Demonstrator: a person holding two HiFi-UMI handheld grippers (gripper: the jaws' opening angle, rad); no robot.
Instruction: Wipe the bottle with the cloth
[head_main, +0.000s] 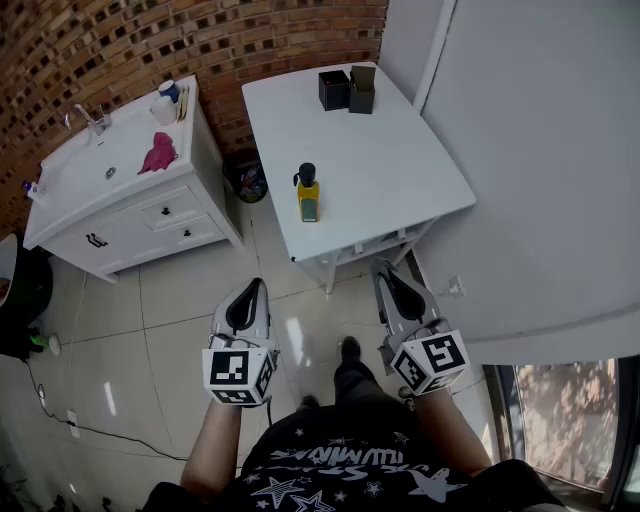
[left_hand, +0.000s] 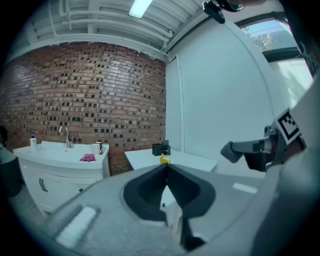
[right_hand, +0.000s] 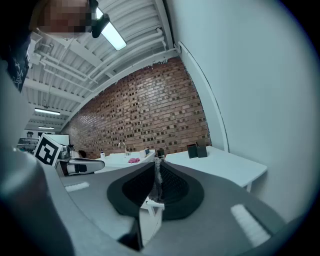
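A yellow bottle (head_main: 307, 195) with a black pump top stands near the front edge of the white table (head_main: 400, 170). The pink cloth (head_main: 158, 154) lies crumpled on the white sink counter (head_main: 70, 180) to the left. Both grippers hang over the tiled floor, short of the table and apart from both things. My left gripper (head_main: 259, 283) is shut and holds nothing. My right gripper (head_main: 379, 266) is also shut and holds nothing. In the left gripper view the bottle (left_hand: 164, 159) shows just above the closed left gripper (left_hand: 166, 166), with the cloth (left_hand: 88, 157) far left. In the right gripper view the right gripper (right_hand: 157, 161) points toward the cloth (right_hand: 133, 160).
Two black boxes (head_main: 346, 89) stand at the table's far end. A cup and small items (head_main: 166, 102) sit beside the tap (head_main: 88, 118) on the sink counter. A dark bin (head_main: 249, 182) stands between vanity and table. A white wall (head_main: 540, 150) runs along the right.
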